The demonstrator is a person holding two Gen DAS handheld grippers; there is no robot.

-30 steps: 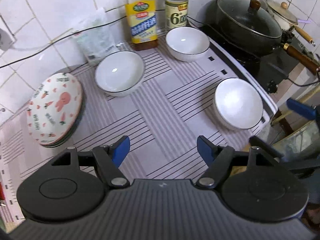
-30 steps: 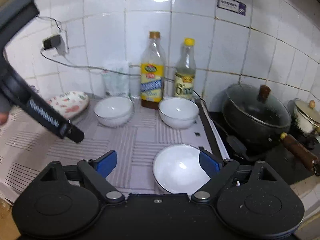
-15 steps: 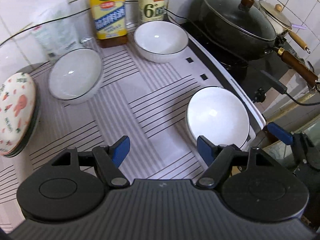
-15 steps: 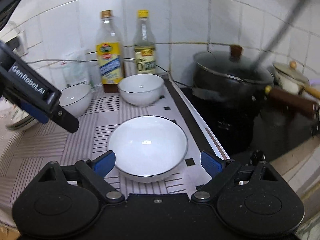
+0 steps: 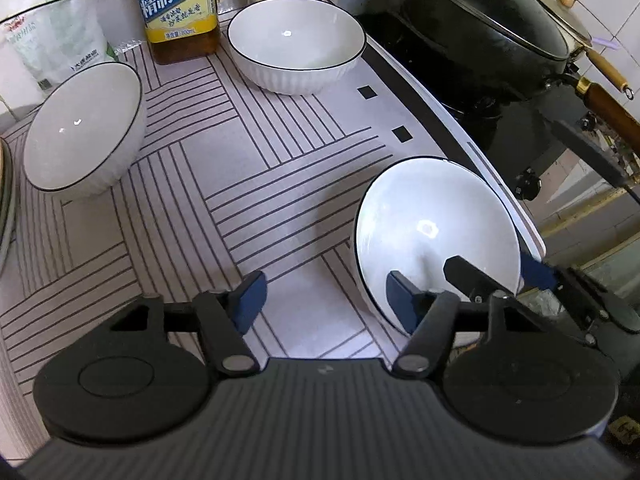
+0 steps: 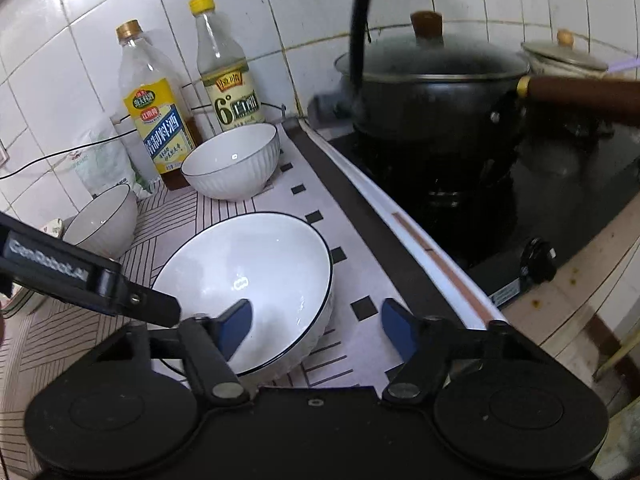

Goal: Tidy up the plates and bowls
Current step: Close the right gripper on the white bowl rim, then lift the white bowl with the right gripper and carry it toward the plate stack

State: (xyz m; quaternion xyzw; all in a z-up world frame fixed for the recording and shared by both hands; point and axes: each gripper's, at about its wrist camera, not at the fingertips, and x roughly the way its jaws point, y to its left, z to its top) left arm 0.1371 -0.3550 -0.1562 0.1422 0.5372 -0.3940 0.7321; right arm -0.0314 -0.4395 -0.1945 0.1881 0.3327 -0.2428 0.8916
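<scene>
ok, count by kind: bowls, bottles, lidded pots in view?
White bowls: 3 (near, back, left)
Bottles: 2 (yellow-label, green-label)
Lidded pots: 2 (black, cream)
Total: 7

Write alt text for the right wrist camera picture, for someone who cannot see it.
An open right gripper straddles the rim of the nearest white bowl on a striped mat, one blue finger inside it. Two more white bowls and two bottles stand behind, a lidded black pot sits to the right, and the left gripper reaches in from the left.
</scene>
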